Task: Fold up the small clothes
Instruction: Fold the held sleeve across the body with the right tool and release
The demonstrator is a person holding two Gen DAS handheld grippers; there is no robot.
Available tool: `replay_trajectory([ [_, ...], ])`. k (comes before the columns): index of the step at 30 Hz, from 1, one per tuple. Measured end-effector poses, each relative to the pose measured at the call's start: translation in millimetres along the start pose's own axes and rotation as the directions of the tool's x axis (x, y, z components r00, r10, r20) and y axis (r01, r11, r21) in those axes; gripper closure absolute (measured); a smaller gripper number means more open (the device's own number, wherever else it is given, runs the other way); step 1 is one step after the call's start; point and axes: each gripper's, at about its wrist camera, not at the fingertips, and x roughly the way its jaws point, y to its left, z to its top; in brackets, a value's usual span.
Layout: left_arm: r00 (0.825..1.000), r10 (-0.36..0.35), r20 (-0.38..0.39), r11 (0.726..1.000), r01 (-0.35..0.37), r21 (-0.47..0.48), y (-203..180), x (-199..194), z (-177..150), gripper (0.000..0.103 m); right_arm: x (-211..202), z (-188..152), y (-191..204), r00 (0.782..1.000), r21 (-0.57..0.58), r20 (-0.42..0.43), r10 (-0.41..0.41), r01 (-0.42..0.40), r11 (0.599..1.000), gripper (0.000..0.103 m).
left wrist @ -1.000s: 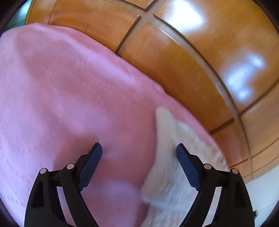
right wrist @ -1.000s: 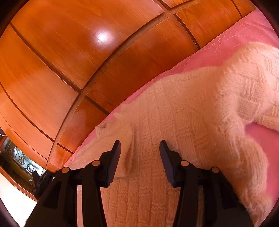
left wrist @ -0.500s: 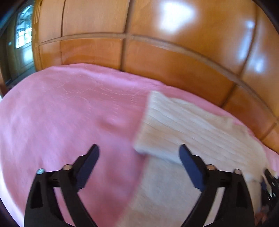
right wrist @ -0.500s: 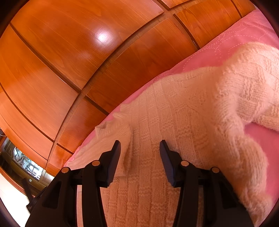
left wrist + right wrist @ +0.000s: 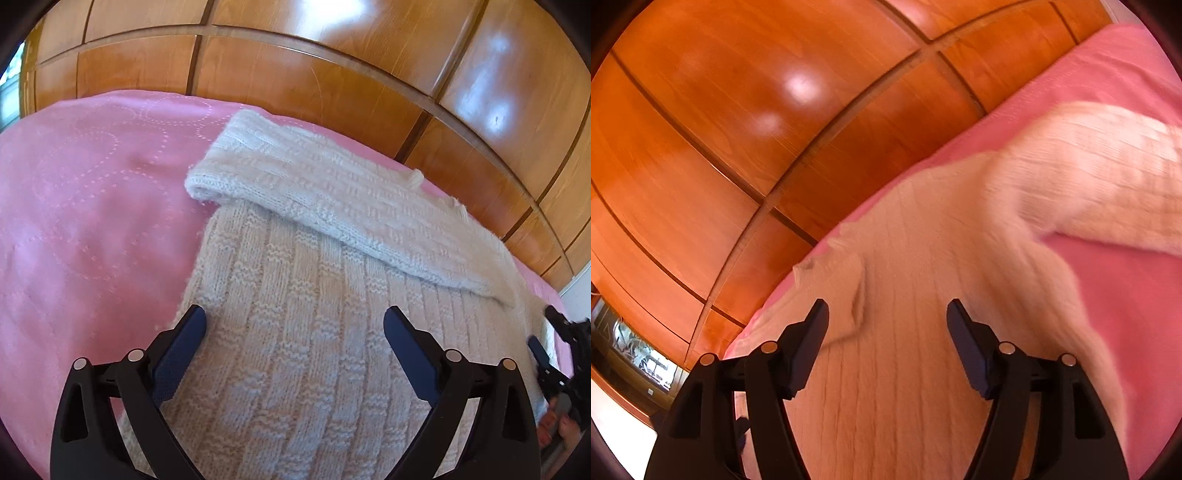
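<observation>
- Sweater (image 5: 314, 350), cream knit, lies flat on the pink bedspread (image 5: 92, 221) against the wooden panelling (image 5: 332, 74); one sleeve (image 5: 332, 192) is now folded across its upper body, where a second ago the left camera saw mostly bare pink.
- Left gripper (image 5: 294, 328) has just been opening and stands wide over the knit, nothing clamped.
- Right gripper (image 5: 887, 321) has also just spread its jaws, only flat knit below them.
- Both have let go, so I'd say this fold is placed; the next one remains.
</observation>
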Motion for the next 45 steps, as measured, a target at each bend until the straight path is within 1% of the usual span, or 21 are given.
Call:
replay_trajectory([
  [5,1.0,0.009,-0.008,1.0,-0.009,0.011,-5.3,1.4,-2.3,0.004,-44.6,-5.4,-16.2,0.999,0.071,0.05,-0.008,0.004,0.997,0.035],
  [8,1.0,0.005,-0.01,1.0,-0.005,0.006,-2.3,1.1,-1.7,0.004,-74.3,-5.4,-42.0,0.991,0.16,0.117,-0.058,0.038,0.986,0.036],
  [10,1.0,0.007,-0.01,1.0,-0.007,0.007,-3.1,1.1,-1.6,0.004,-91.0,-7.2,-70.1,0.986,0.277,0.141,-0.086,0.045,0.96,0.038],
  [12,1.0,0.007,-0.008,1.0,-0.007,0.005,-3.0,0.7,-1.7,0.004,-105.7,-8.6,-92.3,0.981,0.36,0.177,-0.078,0.009,0.933,0.042],
  [16,1.0,0.005,-0.003,1.0,-0.005,0.001,-1.8,-0.2,-1.9,0.004,-132.5,-4.2,-110.7,0.959,0.407,0.249,-0.132,0.02,0.913,0.042],
  [21,1.0,0.004,-0.002,1.0,-0.004,0.0,-1.6,0.1,-1.9,0.004,-157.5,-2.7,-141.5,0.923,0.521,0.333,-0.192,-0.011,0.853,0.042],
  [25,1.0,0.004,-0.002,1.0,-0.004,0.0,-1.6,0.2,-2.2,0.004,-171.0,6.4,-157.8,0.907,0.553,0.361,-0.219,-0.019,0.833,0.043],
  [27,1.0,0.003,-0.002,1.0,-0.003,-0.001,-1.5,0.3,-2.1,0.004,-175.5,7.8,-164.9,0.902,0.573,0.367,-0.229,-0.025,0.819,0.05],
  [28,1.0,0.003,-0.002,1.0,-0.003,-0.001,-1.6,0.2,-2.1,0.004,-177.3,9.7,-169.7,0.899,0.592,0.364,-0.244,-0.02,0.806,0.058],
  [29,1.0,0.001,-0.001,1.0,-0.001,-0.002,-1.3,0.1,-2.1,0.004,-179.1,11.7,-174.0,0.899,0.605,0.356,-0.256,-0.013,0.796,0.07],
  [31,1.0,-0.002,-0.002,1.0,0.002,-0.004,-1.1,0.6,-2.2,0.004,-182.1,15.8,-181.5,0.902,0.623,0.331,-0.277,0.012,0.782,0.086],
  [32,1.0,-0.003,-0.002,1.0,0.003,-0.005,-0.8,0.8,-2.0,0.004,-183.4,19.3,-181.9,0.9,0.629,0.316,-0.299,0.037,0.777,0.088],
  [33,1.0,-0.005,-0.003,1.0,0.005,-0.005,-0.6,1.0,-1.8,0.004,-184.8,22.9,-180.3,0.897,0.628,0.311,-0.313,0.053,0.776,0.089],
  [36,1.0,-0.008,-0.006,1.0,0.008,-0.003,-0.9,1.8,-1.5,0.004,-183.4,43.8,-152.0,0.886,0.53,0.356,-0.297,0.071,0.845,0.091],
  [38,1.0,-0.01,-0.006,1.0,0.01,-0.004,-1.1,1.9,-1.4,0.004,-175.7,60.7,-104.7,0.881,0.355,0.396,-0.259,0.113,0.928,0.092],
  [40,1.0,-0.018,-0.003,1.0,0.018,-0.011,-0.3,1.5,-1.4,0.004,-164.3,67.8,-58.9,0.881,0.19,0.402,-0.251,0.188,0.964,0.094],
  [41,1.0,-0.022,-0.002,1.0,0.022,-0.014,0.4,1.4,-1.3,0.004,-157.3,68.4,-45.0,0.894,0.147,0.388,-0.226,0.182,0.972,0.094],
  [42,1.0,-0.026,0.0,0.999,0.026,-0.018,1.0,1.1,-1.4,0.004,-149.1,68.8,-37.0,0.917,0.131,0.358,-0.176,0.137,0.982,0.093],
  [43,1.0,-0.029,0.0,0.999,0.029,-0.02,1.7,1.0,-1.4,0.004,-139.1,64.6,-36.4,0.944,0.17,0.309,-0.115,0.064,0.983,0.086],
  [44,0.999,-0.032,0.001,0.999,0.032,-0.023,2.0,0.9,-1.4,0.004,-134.5,59.1,-40.8,0.953,0.216,0.287,-0.093,0.03,0.976,0.062],
  [45,0.999,-0.034,0.002,0.999,0.034,-0.025,2.2,0.7,-1.7,0.004,-131.4,54.2,-47.4,0.956,0.261,0.28,-0.088,0.012,0.965,0.05],
])
